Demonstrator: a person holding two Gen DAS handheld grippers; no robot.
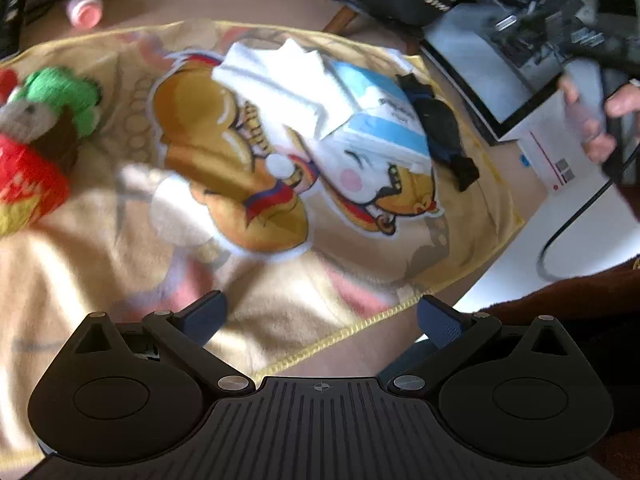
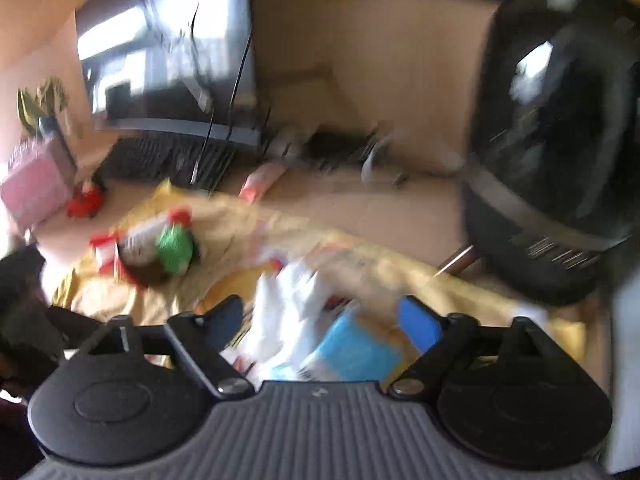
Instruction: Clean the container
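A blue-and-white tissue pack [image 1: 380, 120] lies on a cartoon-printed yellow towel [image 1: 80, 248], with a white tissue [image 1: 280, 80] sticking out of its top. At the left edge a red container [image 1: 28, 184] holds a plush toy with a green part [image 1: 60, 92]. My left gripper [image 1: 320, 304] is open over the towel's near hem, well short of the pack, with nothing between its fingers. The right wrist view is blurred. There my right gripper [image 2: 320, 306] is open just above the tissue pack [image 2: 360, 344] and tissue [image 2: 288, 300]. The red container [image 2: 108, 252] sits farther left.
A black bundle [image 1: 440, 128] lies right of the pack. A pink-capped bottle [image 1: 85, 10] and cables sit behind the towel. A person's hand [image 1: 588, 120] holds the other gripper at right. A black round appliance [image 2: 552, 140], keyboard [image 2: 168, 156], monitor [image 2: 168, 60] and pink box [image 2: 36, 184] ring the table.
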